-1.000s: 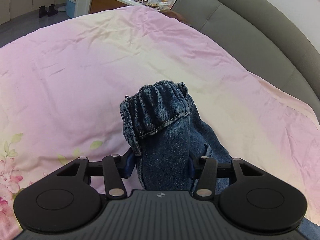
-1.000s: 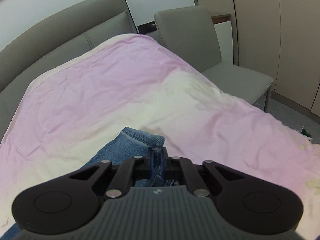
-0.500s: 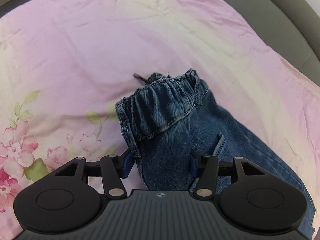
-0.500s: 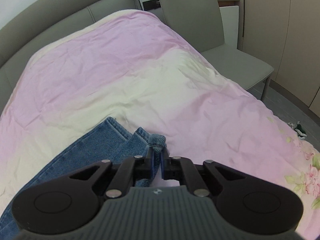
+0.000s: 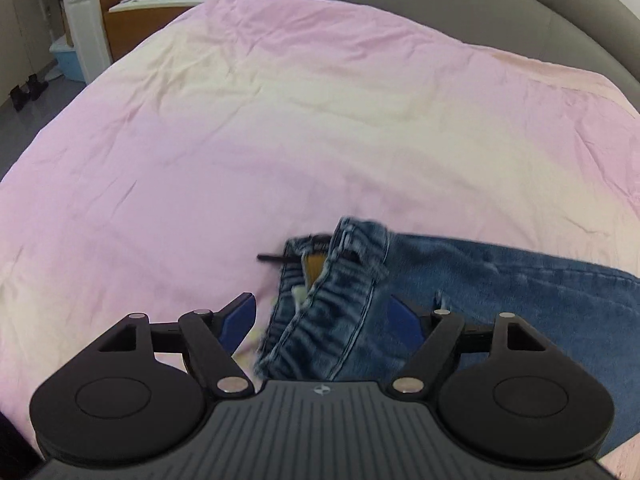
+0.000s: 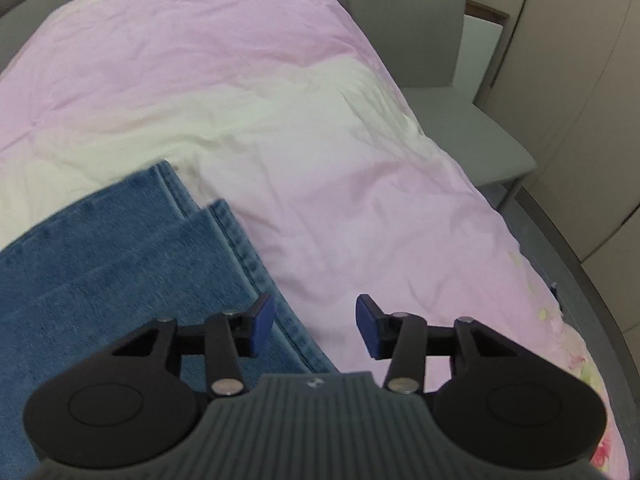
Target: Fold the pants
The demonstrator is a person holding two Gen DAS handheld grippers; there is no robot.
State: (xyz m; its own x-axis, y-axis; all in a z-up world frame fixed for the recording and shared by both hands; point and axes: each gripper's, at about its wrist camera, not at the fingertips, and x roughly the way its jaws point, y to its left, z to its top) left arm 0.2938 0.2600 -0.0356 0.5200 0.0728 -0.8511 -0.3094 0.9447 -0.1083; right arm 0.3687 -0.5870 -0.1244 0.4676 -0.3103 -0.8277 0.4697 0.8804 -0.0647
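pants [image 5: 500, 280] lie on bedspread [image 5: 280, 120], near edge | waistband [image 5: 336, 280] at left end, between left gripper [image 5: 324, 320] fingers | leg hems [image 6: 208, 216] at right end, left of right gripper [image 6: 316, 320] | chair [image 6: 440, 80] right of bed | headboard [image 5: 480, 0] far

Left gripper [image 5: 326, 322] and right gripper [image 6: 315, 323] both spread wide

A: Has the left black two-finger gripper [image 5: 322, 318] let go?
B: Yes, both opened; the blue denim pants [image 5: 480, 280] dropped flat onto the bed.
A: And the right black gripper [image 6: 315, 322]?
B: It released the leg hems.
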